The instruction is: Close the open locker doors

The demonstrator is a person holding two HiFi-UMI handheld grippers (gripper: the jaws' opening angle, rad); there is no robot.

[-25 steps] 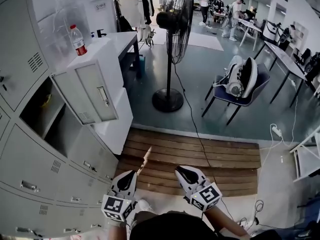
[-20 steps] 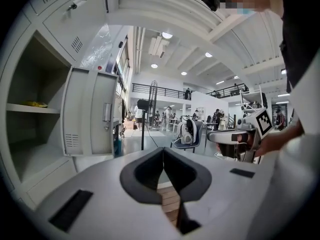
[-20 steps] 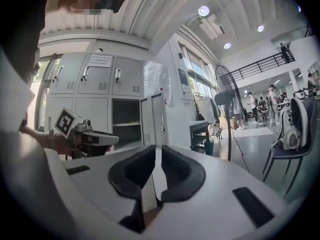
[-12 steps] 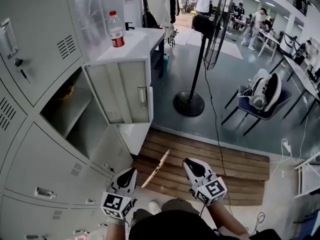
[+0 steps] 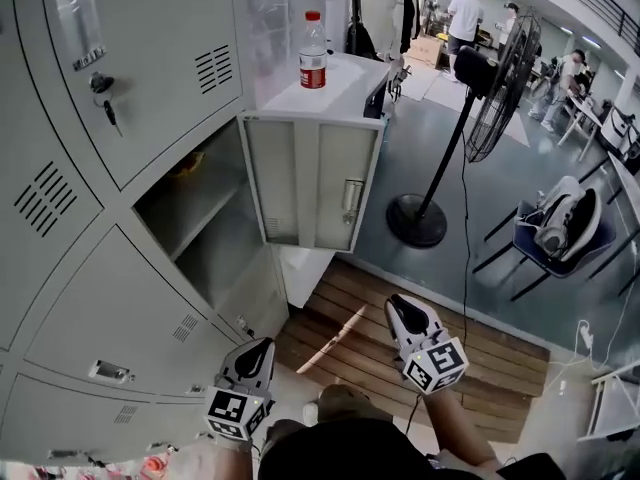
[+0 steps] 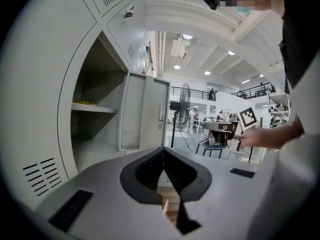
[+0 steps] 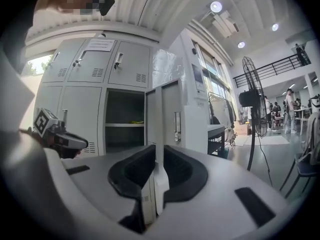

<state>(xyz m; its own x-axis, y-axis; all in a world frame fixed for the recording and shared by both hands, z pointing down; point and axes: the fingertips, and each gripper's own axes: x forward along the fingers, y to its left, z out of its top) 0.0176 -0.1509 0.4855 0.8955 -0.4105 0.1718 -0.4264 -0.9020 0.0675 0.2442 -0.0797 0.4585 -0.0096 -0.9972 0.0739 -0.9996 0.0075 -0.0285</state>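
**One locker door stood open; both grippers hung low, clenched and empty**

Seen from the head view, a wall of grey lockers [image 5: 70, 298] filled the left side. One door [image 5: 315, 183] stood swung out at roughly a right angle to the wall, with its inner face and latch towards the camera. Behind it the open compartment [image 5: 215, 253] showed a shelf [image 5: 190, 206] with something small and yellow [image 5: 188, 168] lying on it; what it was could not be made out. The locker above it was shut, with keys [image 5: 105, 103] hanging in its lock.

Just beyond the door, a white tabletop [image 5: 350, 83] carried an upright bottle [image 5: 313, 53] with a red cap and label. Further right stood a pedestal fan [image 5: 500, 78] and a chair [image 5: 555, 233] with a bag on it.

The left gripper [image 5: 262, 344] hung near the bottom of the picture, close to the lower lockers. Its own view showed its jaws pressed together with nothing between them. The right gripper [image 5: 399, 304] hovered over a slatted wooden platform [image 5: 340, 318], well apart from the door. Its jaws were clenched too and held nothing.
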